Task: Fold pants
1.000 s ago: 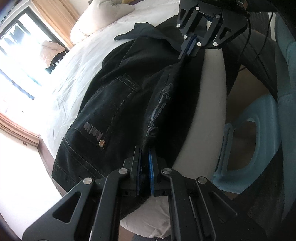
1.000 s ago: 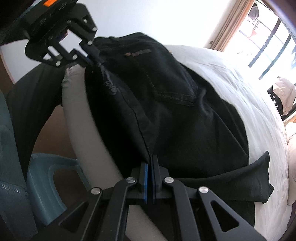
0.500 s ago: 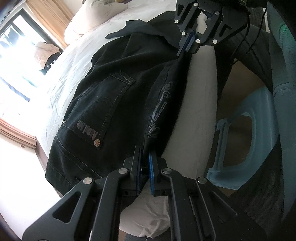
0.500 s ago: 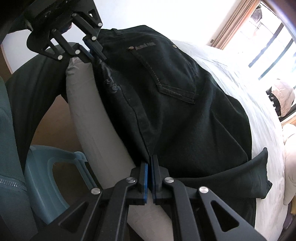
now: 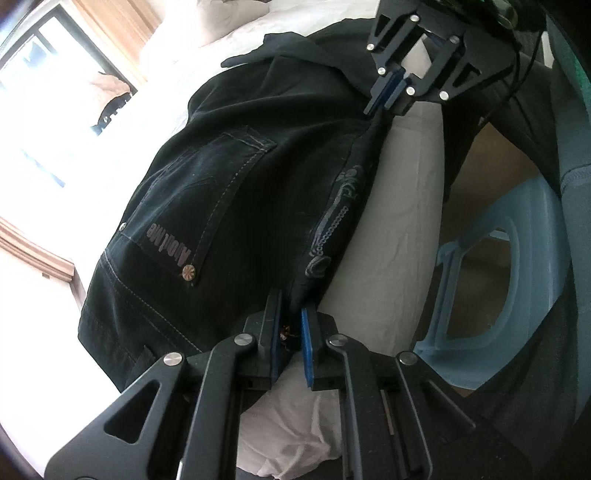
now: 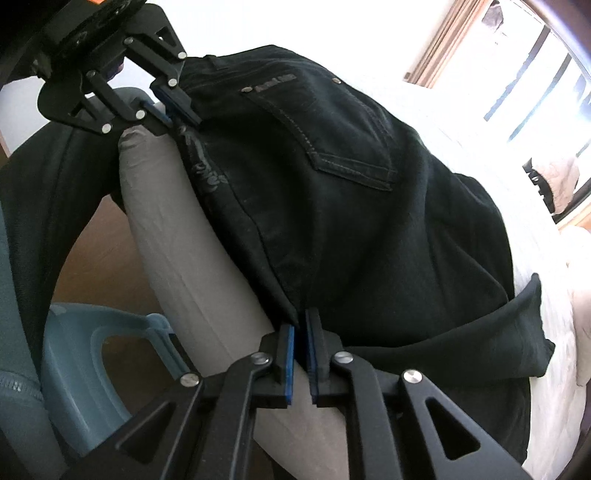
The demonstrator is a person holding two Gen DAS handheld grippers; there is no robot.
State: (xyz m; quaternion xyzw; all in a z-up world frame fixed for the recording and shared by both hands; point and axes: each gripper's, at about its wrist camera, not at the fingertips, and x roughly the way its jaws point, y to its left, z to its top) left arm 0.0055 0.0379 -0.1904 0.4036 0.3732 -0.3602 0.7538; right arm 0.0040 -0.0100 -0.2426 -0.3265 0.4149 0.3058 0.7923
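Black jeans [image 5: 236, 206] lie folded on the white bed, back pocket up, near the bed's edge. They also show in the right wrist view [image 6: 351, 206]. My left gripper [image 5: 291, 332] holds the waistband end of the near fold, its blue pads slightly parted with cloth between them. My right gripper [image 6: 300, 347] holds the same fold edge further down the leg, pads a little apart around the cloth. Each gripper shows in the other's view: the right one [image 5: 388, 99] and the left one [image 6: 177, 107]. A loose leg end [image 6: 524, 332] sticks out.
The white bed [image 5: 399, 206] drops off at its near side. A light blue plastic stool [image 5: 517, 295] stands on the floor beside it. A window with beige curtains [image 5: 107, 44] and pillows [image 5: 229, 14] lie at the far end.
Both grippers' pads have parted slightly from fully shut. The jeans have settled lower and flatter onto the bed.
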